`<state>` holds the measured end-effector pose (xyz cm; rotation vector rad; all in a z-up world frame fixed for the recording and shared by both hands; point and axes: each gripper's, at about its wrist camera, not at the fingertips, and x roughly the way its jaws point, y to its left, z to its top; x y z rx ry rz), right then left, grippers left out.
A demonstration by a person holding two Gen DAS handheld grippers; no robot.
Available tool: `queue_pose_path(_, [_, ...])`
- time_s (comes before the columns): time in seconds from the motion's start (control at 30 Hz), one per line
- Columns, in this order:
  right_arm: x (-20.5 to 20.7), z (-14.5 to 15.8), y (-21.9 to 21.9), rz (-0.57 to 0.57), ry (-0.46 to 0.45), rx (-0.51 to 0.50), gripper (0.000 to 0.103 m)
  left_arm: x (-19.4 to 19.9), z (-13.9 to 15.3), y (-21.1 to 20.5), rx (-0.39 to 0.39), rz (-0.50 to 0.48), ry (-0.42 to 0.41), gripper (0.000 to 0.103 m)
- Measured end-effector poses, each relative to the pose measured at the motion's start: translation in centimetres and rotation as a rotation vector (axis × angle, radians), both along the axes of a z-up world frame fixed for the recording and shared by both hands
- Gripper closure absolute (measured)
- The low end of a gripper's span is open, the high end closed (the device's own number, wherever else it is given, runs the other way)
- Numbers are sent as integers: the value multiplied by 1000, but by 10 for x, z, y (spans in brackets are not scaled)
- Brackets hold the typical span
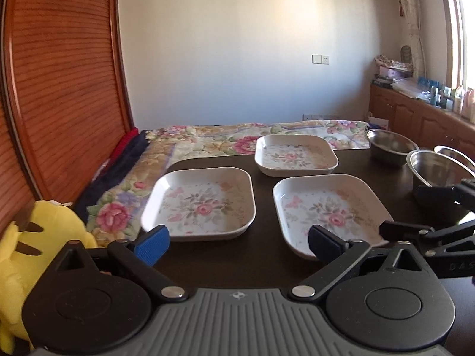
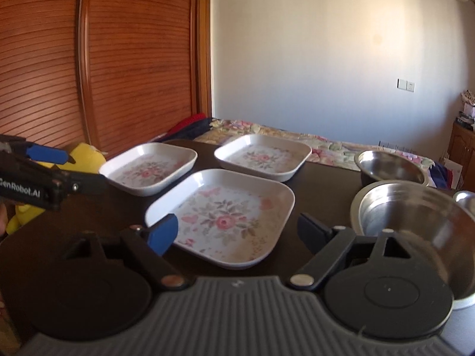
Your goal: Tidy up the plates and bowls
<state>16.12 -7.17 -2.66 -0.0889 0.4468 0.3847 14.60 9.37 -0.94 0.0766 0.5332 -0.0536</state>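
Three square floral plates, round steel bowls, dark table; both grippers' fingers spread

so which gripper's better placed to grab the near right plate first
Right, probably. The right gripper hangs open straight in front of the near right plate, with its near rim between the fingers. The left gripper, also open, sits off to that plate's left.

Plain pale wall behind, warm patch of sunlight on it; switch plate at mid height. Slatted reddish wood wardrobe doors on the left. Bed with flowered cover below the wall. Low wooden cabinets on the right, top crowded with bottles and boxes. Bright window above them, patterned curtain beside it. Dark tabletop in front.
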Motion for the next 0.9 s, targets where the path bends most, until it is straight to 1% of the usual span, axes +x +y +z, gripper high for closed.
queue_pose_path(0.07, [7, -2, 1, -5, 19, -3, 23, 10, -3, 0, -18, -17, 16, 11])
queue_pose_path(0.13, [13, -4, 1, -15, 31, -9, 27, 19, -6, 0, -32, -38, 27, 14])
queue_pose_path(0.2, [18, -6, 1, -29, 42, -10, 32, 26, -10, -2, -42, -61, 32, 23])
queue_pose_path(0.23, [20, -7, 0, -34, 50, -7, 33, 29, -11, -4, -44, -74, 35, 26])
queue_pose_path(0.3, [23, -8, 1, -38, 64, -2, 37, 35, -15, -7, -46, -91, 40, 37])
queue_pose_path(0.33, [24, -9, 1, -43, 67, -3, 38, 37, -16, -8, -48, -91, 44, 39])
queue_pose_path(0.4, [26, -11, 2, -51, 71, -9, 41, 42, -19, -10, -48, -96, 48, 47])
queue_pose_path(0.53, [30, -15, 5, -67, 79, -22, 44, 50, -25, -13, -47, -109, 59, 50])
queue_pose_path(0.7, [34, -19, 5, -82, 84, -29, 47, 60, -31, -14, -73, -125, 89, 63])
queue_pose_path(0.9, [39, -21, 1, -104, 99, -21, 52, 67, -36, -20, -87, -146, 109, 69])
